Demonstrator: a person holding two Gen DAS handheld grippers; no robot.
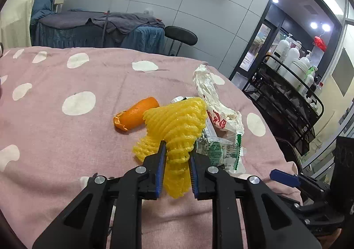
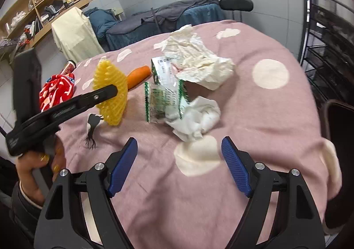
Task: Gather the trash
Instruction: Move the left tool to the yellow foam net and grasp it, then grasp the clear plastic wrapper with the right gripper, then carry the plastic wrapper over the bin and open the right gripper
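A: From here the left gripper [image 1: 177, 149] has its blue pads pinched on the yellow foam fruit net [image 1: 174, 125], squeezing its lower neck to a narrow waist. The right gripper [image 2: 179, 149] hangs with its pads wide apart and nothing between them, over bare pink cloth.

B: So the net is the piece in hand. How should it go?

A: I would keep the pinch firm and low on the neck; that foam is springy and could slide out if the pads ease. Lift it straight up, because the fanned top sits against the curled orange peel [image 1: 137, 116], which could be dragged along.

B: And the rest of the trash, relative to the open tongs?

A: Just beyond its fingertips lies a crumpled white tissue [image 2: 194, 120], touching a clear wrapper with green zigzag edges [image 2: 163, 98]. Behind those is a larger crumpled white paper bag [image 2: 199, 60]. Off to the left, near the person's hand [image 2: 37, 167], a red and white patterned packet [image 2: 57, 91] sits on the pink spotted bedcover [image 2: 276, 127]; a small dark scrap [image 2: 93, 129] may be a feather, I cannot tell.
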